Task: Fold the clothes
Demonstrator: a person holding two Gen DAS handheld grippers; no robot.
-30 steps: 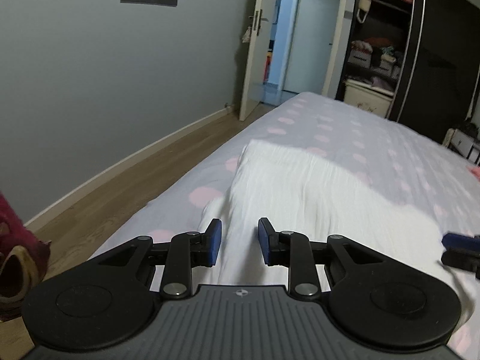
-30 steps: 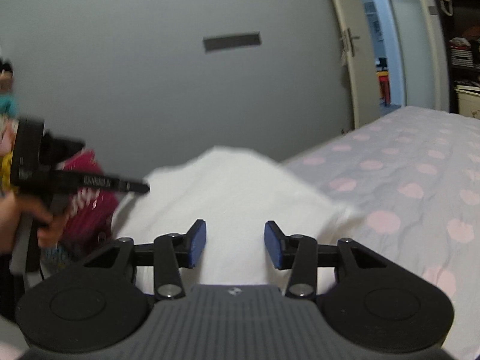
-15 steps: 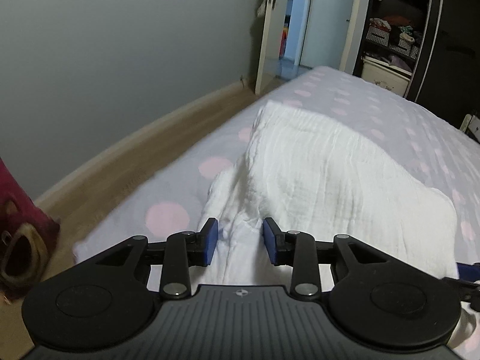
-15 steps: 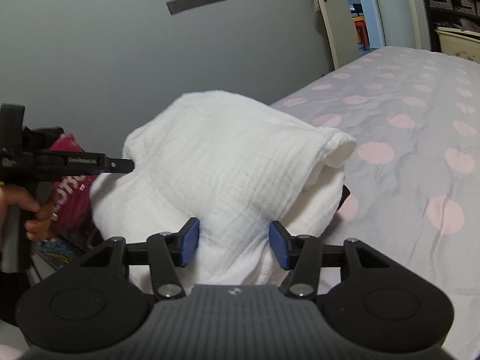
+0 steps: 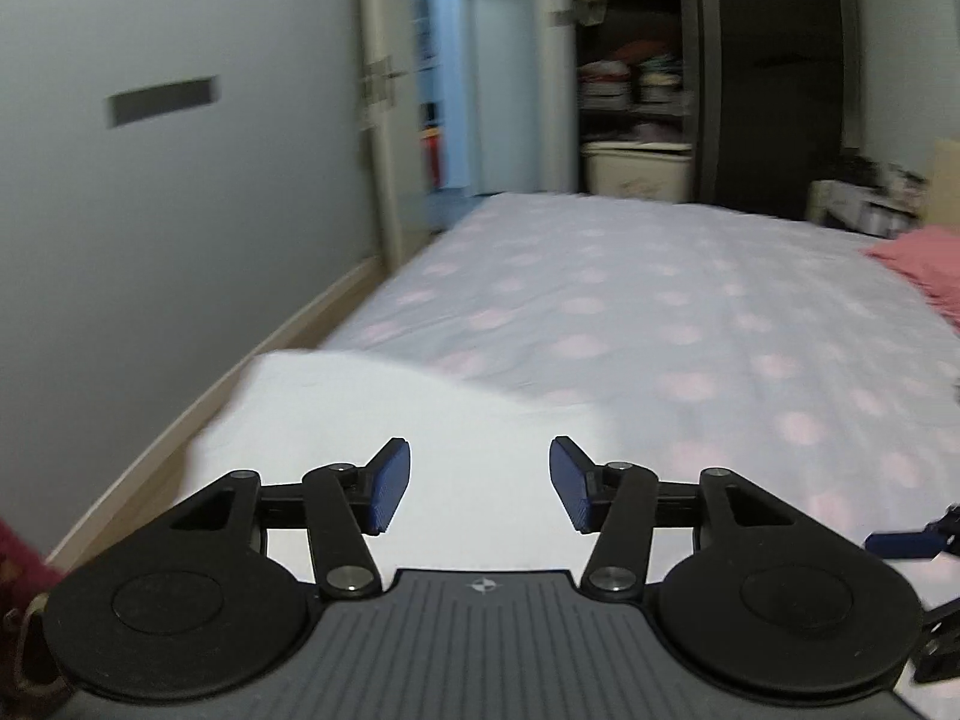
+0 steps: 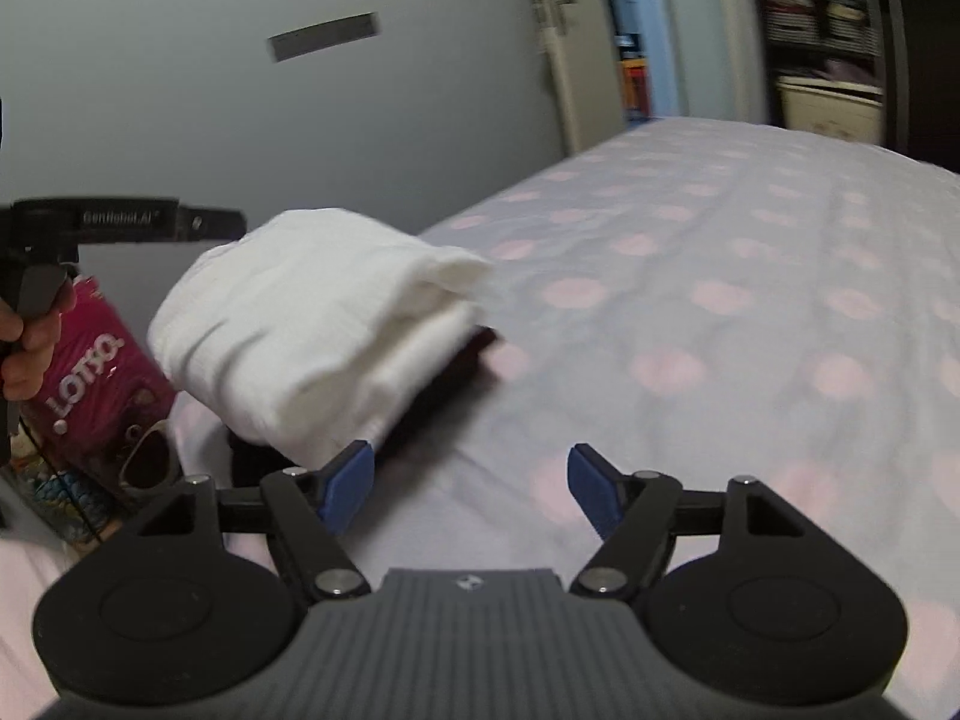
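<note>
The folded white cloth (image 6: 318, 324) lies near the bed's (image 6: 720, 276) left edge. Both the left gripper (image 5: 480, 483) and right gripper (image 6: 471, 489) gape wide, empty; polka-dot sheet stretches clear ahead.

The folded cloth (image 6: 312, 324) lies on the bed (image 6: 690, 300) near its left edge, in front of my left gripper (image 5: 480, 483), w/ a bag (image 6: 102, 384) left of it.
</note>
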